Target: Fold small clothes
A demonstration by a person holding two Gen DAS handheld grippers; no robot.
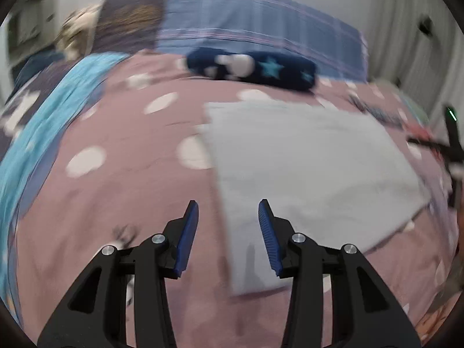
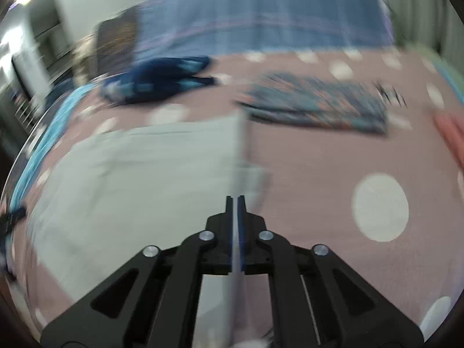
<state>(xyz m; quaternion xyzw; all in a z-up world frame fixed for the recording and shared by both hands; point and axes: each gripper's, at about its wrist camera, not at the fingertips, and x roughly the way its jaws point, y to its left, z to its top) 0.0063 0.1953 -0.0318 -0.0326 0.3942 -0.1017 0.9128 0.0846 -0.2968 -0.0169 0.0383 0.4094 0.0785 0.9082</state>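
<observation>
A pale grey garment lies spread flat on the pink polka-dot bedspread. My left gripper is open and empty, hovering over the garment's near left edge. In the right wrist view the same grey garment lies to the left, and my right gripper is shut on its right edge, a thin strip of cloth running between the pads. Both views are motion-blurred.
A dark blue garment with stars lies near the blue plaid pillow. A folded multicoloured garment lies beyond the right gripper. A light blue cloth runs along the bed's left side. A red item is at the right edge.
</observation>
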